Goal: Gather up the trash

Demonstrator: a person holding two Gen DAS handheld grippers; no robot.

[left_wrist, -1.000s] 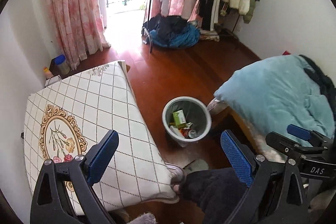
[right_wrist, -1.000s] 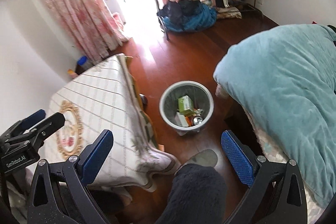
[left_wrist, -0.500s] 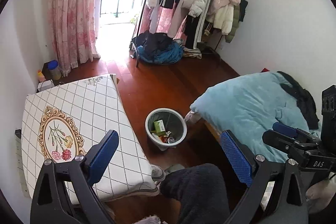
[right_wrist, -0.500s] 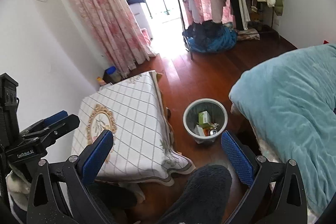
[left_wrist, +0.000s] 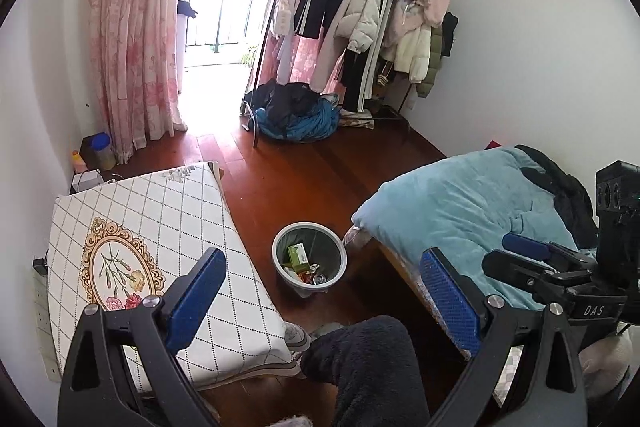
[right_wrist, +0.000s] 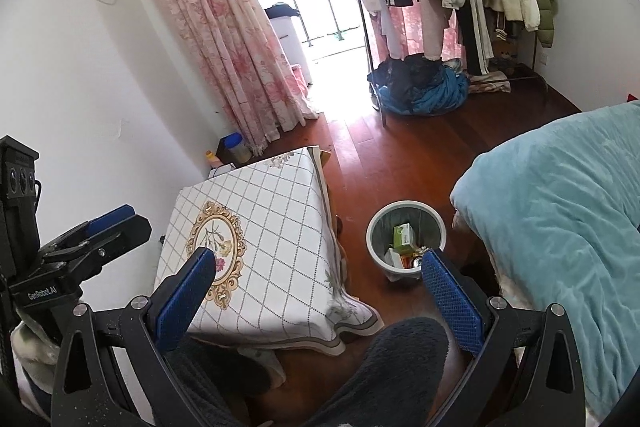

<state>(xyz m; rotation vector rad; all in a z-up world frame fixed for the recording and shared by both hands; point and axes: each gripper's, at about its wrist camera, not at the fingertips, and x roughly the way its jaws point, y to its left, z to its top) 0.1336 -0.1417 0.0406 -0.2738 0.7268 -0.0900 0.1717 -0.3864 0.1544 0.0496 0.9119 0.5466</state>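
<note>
A grey round trash bin [left_wrist: 280, 239] stands on the wood floor between the table and the bed; it also shows in the right wrist view [right_wrist: 408, 206]. Inside lie a green box [left_wrist: 298, 254], a can [left_wrist: 319, 279] and other wrappers. My left gripper [left_wrist: 324, 275] is open and empty, held high above the floor, well back from the bin. My right gripper [right_wrist: 320, 275] is open and empty, also high above the floor. Each gripper shows at the edge of the other's view.
A low table with a checked cloth [left_wrist: 172, 211] stands on the left. A bed with a blue blanket [left_wrist: 472, 203] is on the right. A clothes rack [left_wrist: 360, 7] and a clothes pile [left_wrist: 296, 111] are at the back. My dark-trousered knee [left_wrist: 368, 359] is below.
Both grippers have risen and pulled back from the bin, which now looks smaller and farther. Both have stayed open and empty.
</note>
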